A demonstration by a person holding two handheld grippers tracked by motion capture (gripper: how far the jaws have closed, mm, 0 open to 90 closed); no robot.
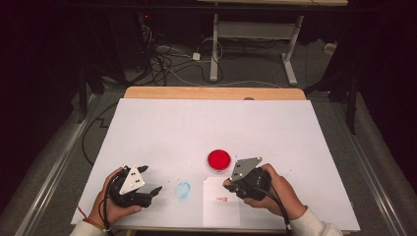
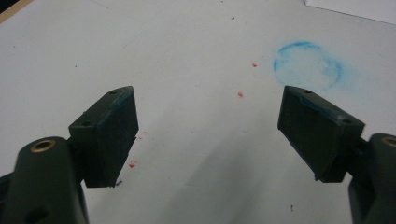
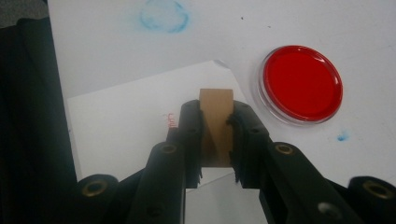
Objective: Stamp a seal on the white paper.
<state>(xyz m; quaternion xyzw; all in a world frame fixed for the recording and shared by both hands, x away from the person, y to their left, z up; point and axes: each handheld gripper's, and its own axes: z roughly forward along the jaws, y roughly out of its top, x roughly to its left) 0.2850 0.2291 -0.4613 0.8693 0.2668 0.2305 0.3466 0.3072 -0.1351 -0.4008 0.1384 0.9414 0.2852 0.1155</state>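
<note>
A: Start at the right gripper (image 3: 217, 135). What is it doing?

B: Its jaws are clenched on a small brown wooden block (image 3: 216, 122), most likely a stamp. In the right gripper view the block stands up between the jaws, its long axis running along them and away from the camera, flat end outermost.

A: And below it?

B: A white sheet of paper (image 3: 126, 121) lying on the white table cover (image 1: 196, 123). Just beside the jaw there is a small red mark (image 3: 171, 120) on the sheet. It looks like writing, but it is too small to read.

A: Any containers?

B: One, a shallow round clear dish (image 3: 302, 84) filled with red ink, open at the top. It sits on the table cover just past the sheet's far corner, near the right gripper (image 1: 230, 183) in the high view.

A: The left gripper (image 2: 208, 130)?

B: Released, jaws wide apart with nothing between them. Bluish smears show on the pads (image 2: 116, 135). It is held low over the bare table cover, well apart from the sheet.

A: What lies in front of it?

B: A faint blue ring (image 2: 307, 65) smudged on the cover, plus a few red specks. In the high view the ring sits between the left gripper (image 1: 150, 179) and the paper.
</note>
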